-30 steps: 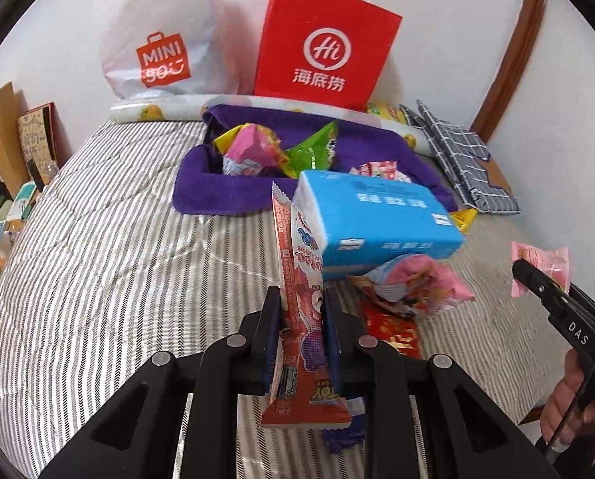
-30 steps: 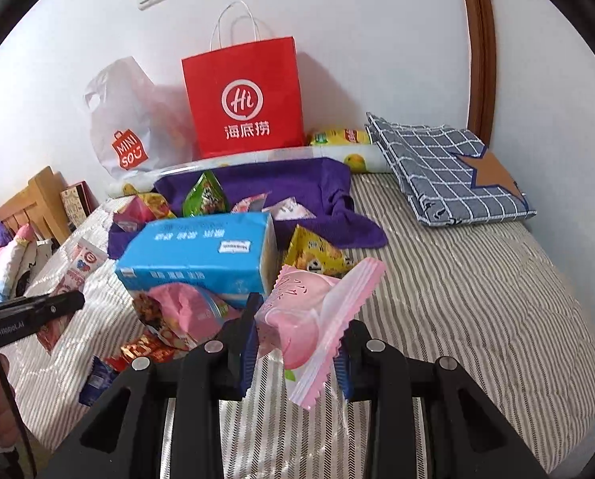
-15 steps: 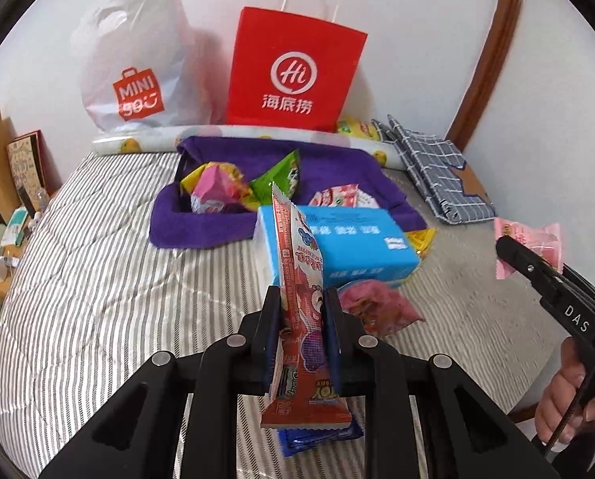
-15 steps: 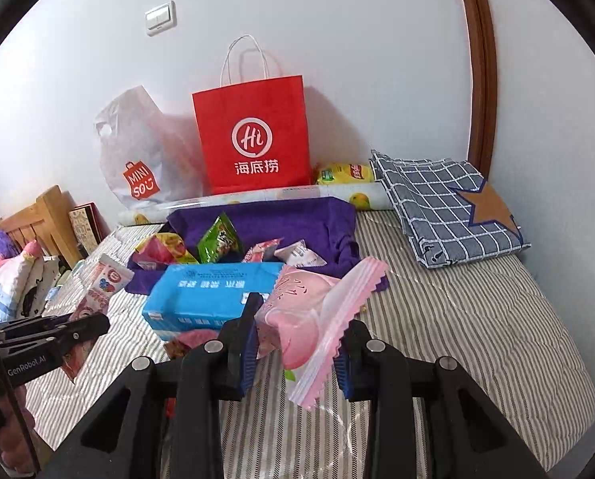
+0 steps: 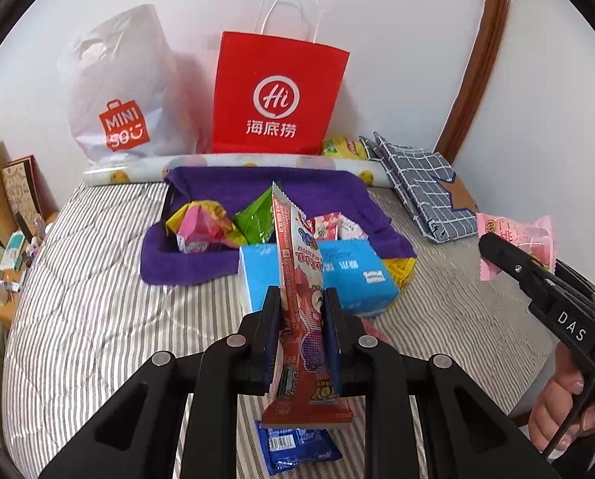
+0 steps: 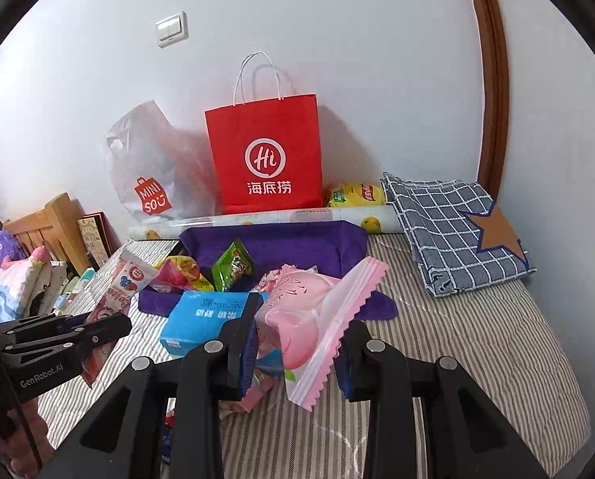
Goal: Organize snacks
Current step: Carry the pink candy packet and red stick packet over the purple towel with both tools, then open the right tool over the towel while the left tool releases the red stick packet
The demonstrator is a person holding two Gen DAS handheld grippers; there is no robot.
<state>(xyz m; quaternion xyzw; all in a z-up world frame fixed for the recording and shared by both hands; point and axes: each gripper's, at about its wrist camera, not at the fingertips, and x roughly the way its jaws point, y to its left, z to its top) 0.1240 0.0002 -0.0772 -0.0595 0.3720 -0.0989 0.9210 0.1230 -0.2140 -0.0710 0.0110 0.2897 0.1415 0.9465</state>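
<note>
— Looking through the left wrist camera first: what is your left gripper [image 5: 301, 315] doing?

— I have it held level above the striped bed [image 5: 82, 319], jaws pressed onto a tall red snack packet [image 5: 299, 279] that stands upright between them, its bottom seal hanging near the lens. At the far right I see my right gripper [image 5: 493, 245] raised at about the same height, with a pink snack bag [image 5: 516, 235] at its tip and my bare hand [image 5: 564, 403] on the handle.

— And the surface beyond?

— A blue tissue pack [image 5: 353, 275] lies just behind the packet, and a purple cloth [image 5: 225, 195] farther back holds several bright packets. A blue wrapper [image 5: 297, 445] lies on the bed below the gripper. Against the white wall stand a red paper bag [image 5: 277, 92] and, to its left, a white plastic bag [image 5: 117, 92]. A folded checked cloth [image 5: 421, 187] sits far right.

— Now the right wrist camera?

— My right gripper [image 6: 297, 343] pinches the pink snack bag [image 6: 309, 315] near its sealed end, the bag tilted, its zigzag edge pointing near. My left gripper [image 6: 109, 327] shows at the left, level, clamped on the red snack packet [image 6: 117, 291].

— The room?

— Same striped bed [image 6: 477, 339], purple cloth [image 6: 289, 243], tissue pack [image 6: 205, 315], red paper bag [image 6: 265, 155], checked cloth [image 6: 449, 231] at right. A light switch [image 6: 171, 28] sits high on the wall, and a wooden headboard [image 6: 54, 223] stands far left.
</note>
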